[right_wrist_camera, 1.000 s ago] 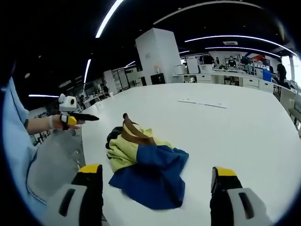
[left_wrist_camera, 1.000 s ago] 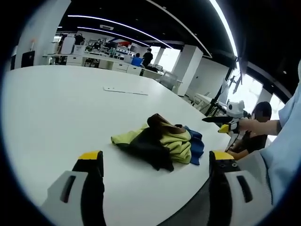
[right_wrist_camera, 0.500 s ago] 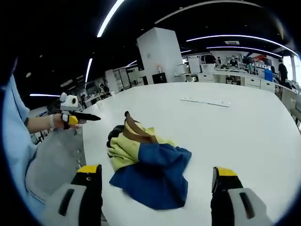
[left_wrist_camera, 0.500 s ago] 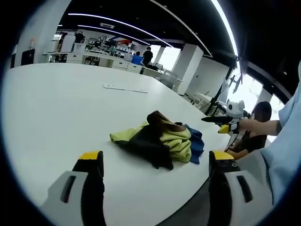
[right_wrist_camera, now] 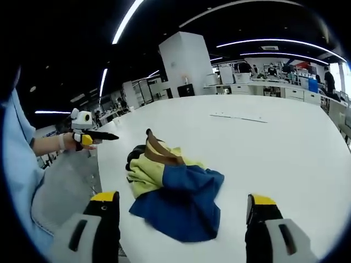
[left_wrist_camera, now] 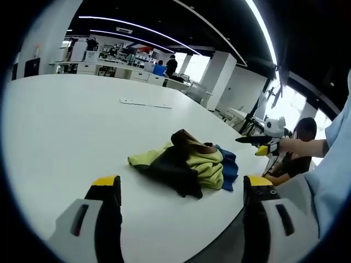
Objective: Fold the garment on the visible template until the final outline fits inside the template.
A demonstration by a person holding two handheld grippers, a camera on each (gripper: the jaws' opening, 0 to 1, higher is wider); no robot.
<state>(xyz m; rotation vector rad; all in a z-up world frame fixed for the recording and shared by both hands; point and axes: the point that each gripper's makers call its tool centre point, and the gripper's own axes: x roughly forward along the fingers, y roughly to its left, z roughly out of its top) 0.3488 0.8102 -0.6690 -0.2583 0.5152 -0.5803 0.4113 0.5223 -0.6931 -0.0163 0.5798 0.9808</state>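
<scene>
You are holding both grippers, left gripper (left_wrist_camera: 181, 192) and right gripper (right_wrist_camera: 184, 205), spread wide, the crumpled garment (right_wrist_camera: 170, 189) lying just beyond them, untouched.

1 garment (right_wrist_camera: 174, 200) in a heap, approx 4 colours: blue, yellow-green, black, brown. 1 white table (left_wrist_camera: 66, 126) under it. 1 thin flat strip (left_wrist_camera: 146, 103) lying further back on the table. 2 grippers w/ 2 yellow-tipped jaws each: left gripper (left_wrist_camera: 181, 189), right gripper (right_wrist_camera: 181, 205). 1 person's sleeve (left_wrist_camera: 335, 159), light blue. People at the far desks (left_wrist_camera: 165, 68): 2 at least, too small to count past that.
</scene>
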